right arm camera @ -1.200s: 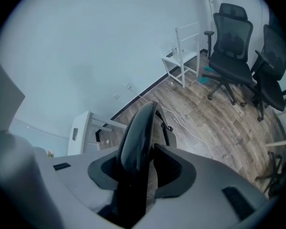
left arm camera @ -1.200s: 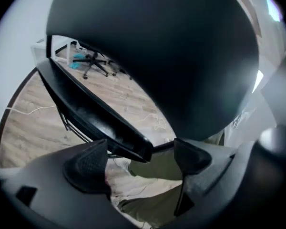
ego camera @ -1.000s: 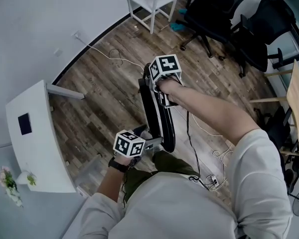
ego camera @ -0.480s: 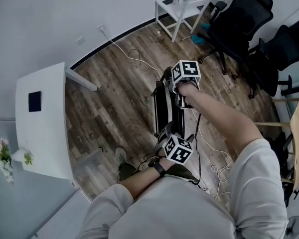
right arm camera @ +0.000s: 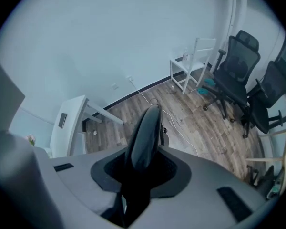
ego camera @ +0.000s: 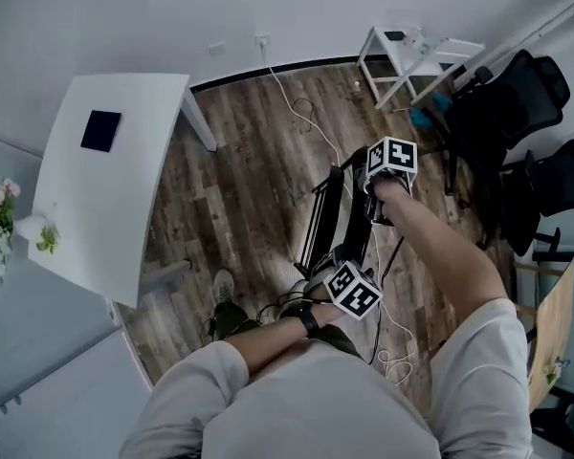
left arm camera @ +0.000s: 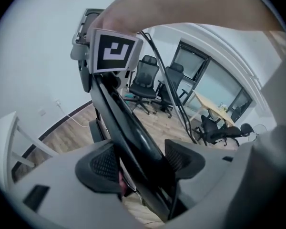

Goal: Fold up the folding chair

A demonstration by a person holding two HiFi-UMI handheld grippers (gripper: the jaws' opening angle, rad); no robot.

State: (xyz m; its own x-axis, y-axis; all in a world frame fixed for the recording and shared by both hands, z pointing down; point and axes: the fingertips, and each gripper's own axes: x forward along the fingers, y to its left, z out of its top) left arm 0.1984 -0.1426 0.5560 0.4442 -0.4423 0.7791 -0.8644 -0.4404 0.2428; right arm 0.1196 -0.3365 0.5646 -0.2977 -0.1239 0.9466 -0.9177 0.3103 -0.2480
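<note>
The chair point(ego camera: 323, 220) stands nearly folded on the wood floor point(ego camera: 249, 180), just ahead of the person, thin edge up. The right claw point(right arm camera: 142, 168) has its top rim: the jaws are closing and the pads sit tight on the black edge. The left claw point(left arm camera: 140, 160) is lower down, close to the person's body. Its jaws are closing too, with the chair's black panel running between them. A white bench point(ego camera: 124, 199) stands well off to the left. Black office chairs point(ego camera: 517, 113) crowd the far right.
</note>
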